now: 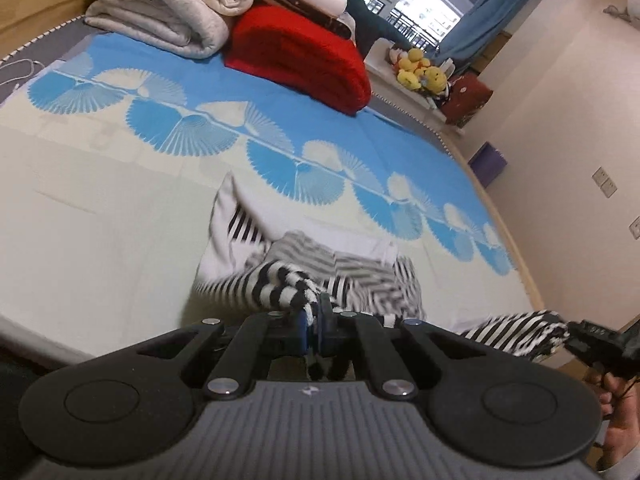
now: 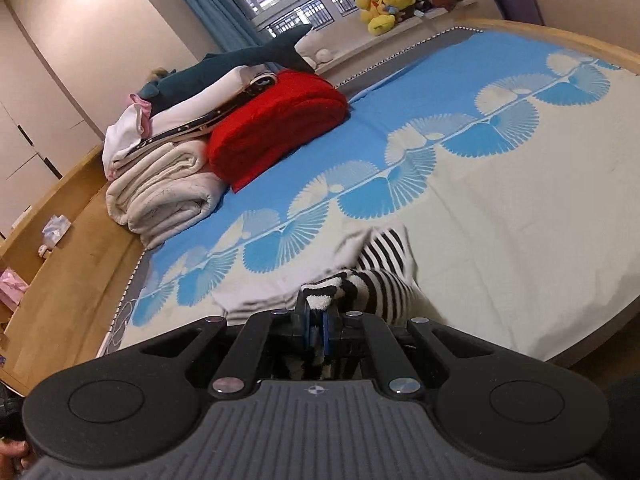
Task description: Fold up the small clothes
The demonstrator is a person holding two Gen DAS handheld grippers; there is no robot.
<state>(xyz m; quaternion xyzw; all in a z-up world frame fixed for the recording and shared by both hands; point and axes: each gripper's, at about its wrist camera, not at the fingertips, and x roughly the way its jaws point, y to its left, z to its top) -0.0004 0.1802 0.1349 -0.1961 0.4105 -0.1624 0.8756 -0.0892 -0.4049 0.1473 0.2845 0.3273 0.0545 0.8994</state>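
A small black-and-white striped garment [image 1: 304, 276] lies bunched on the bed, partly lifted at its near edge. My left gripper [image 1: 316, 312] is shut on one striped edge of it. My right gripper [image 2: 316, 312] is shut on another striped edge [image 2: 360, 280]. In the left wrist view the right gripper [image 1: 592, 340] shows at the lower right, holding a striped corner [image 1: 520, 332], with the person's hand below it. The far part of the garment rests on the cream area of the bedsheet.
The bed has a blue and cream fan-pattern sheet [image 1: 120, 184]. A red folded blanket [image 1: 304, 56], cream folded quilts [image 1: 168, 4] and a plush shark [image 2: 240, 64] sit at the head. Yellow plush toys [image 2: 380, 8] stand on the windowsill. A wooden bed frame [image 2: 68, 248] runs along the side.
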